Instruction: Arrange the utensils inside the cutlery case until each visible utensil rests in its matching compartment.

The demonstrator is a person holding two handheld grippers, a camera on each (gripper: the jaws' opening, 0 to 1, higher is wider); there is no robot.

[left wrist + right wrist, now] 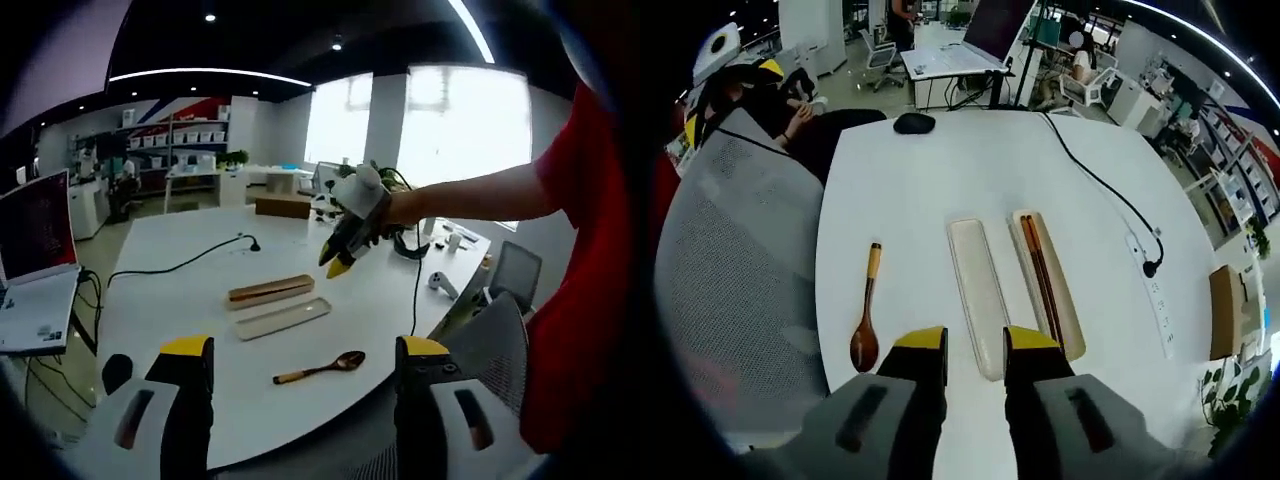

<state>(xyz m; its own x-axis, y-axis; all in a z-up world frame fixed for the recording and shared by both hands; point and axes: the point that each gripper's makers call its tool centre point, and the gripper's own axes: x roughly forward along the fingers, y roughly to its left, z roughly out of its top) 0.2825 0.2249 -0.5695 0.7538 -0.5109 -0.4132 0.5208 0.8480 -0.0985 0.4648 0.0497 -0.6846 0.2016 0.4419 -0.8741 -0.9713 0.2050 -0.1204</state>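
Note:
The cutlery case lies open as two long cream trays side by side on the white table (940, 170). One tray (1058, 300) (270, 291) holds dark chopsticks (1040, 272). The other tray (978, 290) (283, 318) is empty. A wooden spoon (866, 315) (322, 367) lies on the table beside the empty tray, apart from it. My right gripper (976, 342) (335, 263) hovers above the empty tray's near end, jaws slightly apart and holding nothing. My left gripper (305, 348) hangs wide open at the table's edge, short of the spoon.
A black mouse (913, 122) and a laptop (35, 250) sit toward one end of the table. A black cable (1100, 180) runs to a power strip (1152, 275). A wooden box (283, 206) stands far off. A grey mesh chair (730, 260) is at the table edge.

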